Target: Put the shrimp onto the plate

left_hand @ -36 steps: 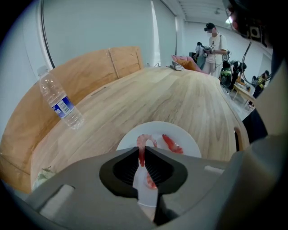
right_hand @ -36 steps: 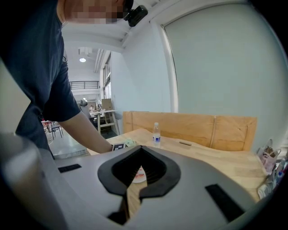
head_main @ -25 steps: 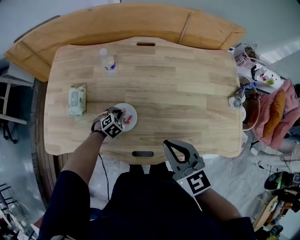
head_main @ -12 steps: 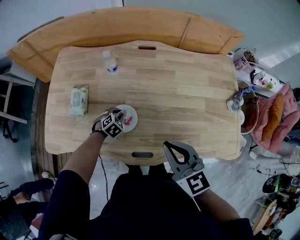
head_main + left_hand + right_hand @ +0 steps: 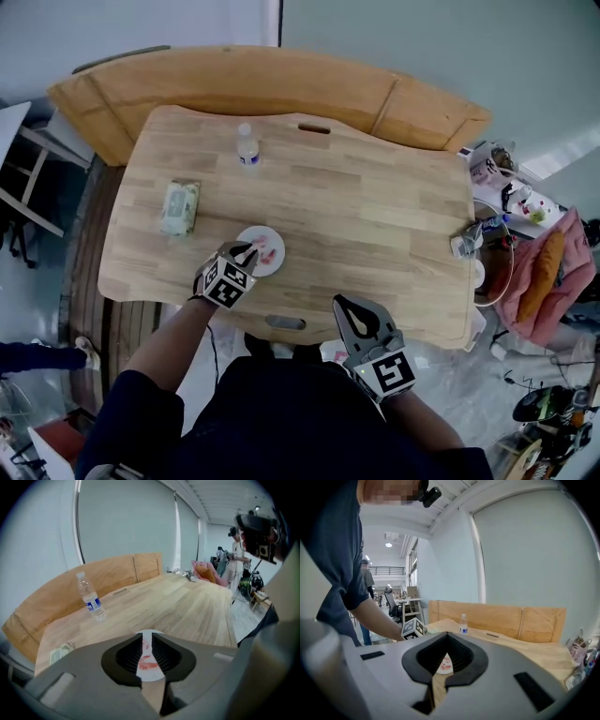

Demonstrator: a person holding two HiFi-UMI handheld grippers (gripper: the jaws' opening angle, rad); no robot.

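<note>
The left gripper (image 5: 247,249) sits right at the white plate (image 5: 275,242), its tips over the plate's near-left rim. In the left gripper view its jaws stand a narrow slot apart with nothing clamped between them, so it is released. Through that slot shows the shrimp (image 5: 149,665), red and lying flat on the plate (image 5: 149,633). From the head view, the shrimp (image 5: 265,254) is on the plate, just beyond the left gripper's tips.

The right gripper (image 5: 338,301) hangs well apart from the plate, by the near edge of the table (image 5: 375,206) close to the person's body. Its jaws are clenched tip to tip on nothing, as the right gripper view confirms.

Further out, a water bottle (image 5: 247,147) stands upright near the far edge. A packet of wipes (image 5: 179,207) lies flat to the left of the plate.
</note>
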